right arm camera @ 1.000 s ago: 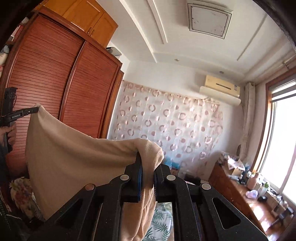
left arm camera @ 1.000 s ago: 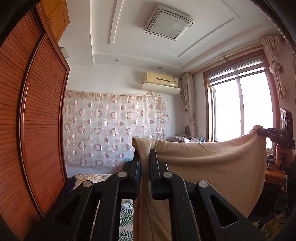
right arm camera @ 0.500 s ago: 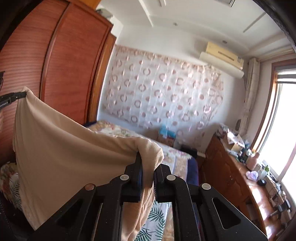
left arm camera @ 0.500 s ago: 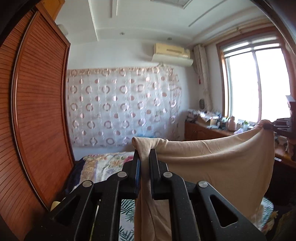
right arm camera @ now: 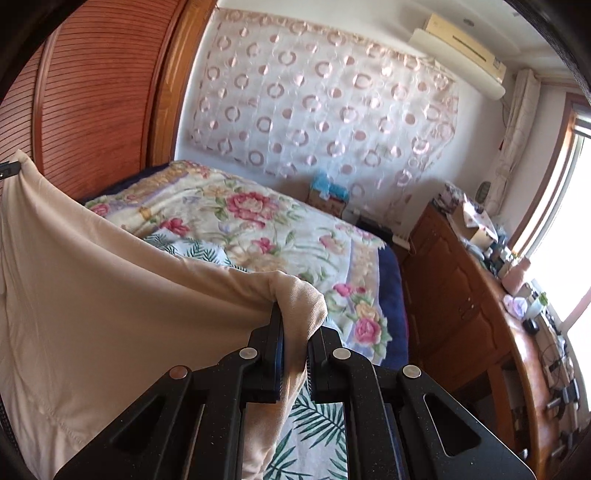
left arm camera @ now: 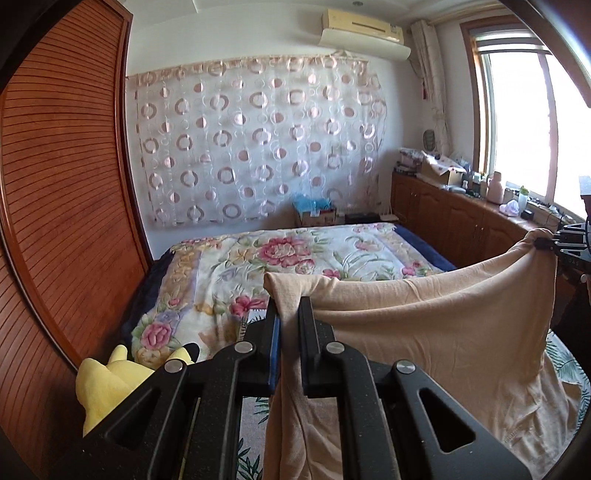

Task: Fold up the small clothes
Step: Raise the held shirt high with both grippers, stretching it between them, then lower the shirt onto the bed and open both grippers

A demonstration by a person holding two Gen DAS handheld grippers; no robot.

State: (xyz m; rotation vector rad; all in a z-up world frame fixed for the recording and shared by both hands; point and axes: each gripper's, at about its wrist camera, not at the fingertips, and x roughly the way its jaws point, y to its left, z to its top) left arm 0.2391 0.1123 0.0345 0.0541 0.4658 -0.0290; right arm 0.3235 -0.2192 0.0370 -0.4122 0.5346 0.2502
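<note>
Pinching one top corner of a beige garment (left arm camera: 436, 332), the left gripper (left arm camera: 289, 314) has its jaws nearly closed, with only a bunched fold of the cloth between them. The right gripper (right arm camera: 294, 325) holds the opposite top corner the same way, its jaws drawn in tight on a rolled lump of the fabric. Between the two grips the garment's upper edge sags in a shallow curve, and the rest hangs down as a broad sheet, its lower part gathering in loose folds over a leaf-print sheet (right arm camera: 317, 417) on the near end of the bed.

In the left wrist view the right gripper shows at the far right edge, clamped on its corner; in the right wrist view only the tip of the left gripper shows at the far left edge.

Beyond the garment lies a floral quilt (left arm camera: 280, 258) spread over the bed. A yellow plush toy (left arm camera: 107, 380) sits at the bed's left side, beside a slatted wooden wardrobe (left arm camera: 62, 184). A circle-patterned curtain (left arm camera: 255, 140) hangs on the back wall under an air conditioner (left arm camera: 364, 33). A wooden cabinet (right arm camera: 476, 306) cluttered on top runs below the window (left arm camera: 524, 122).
</note>
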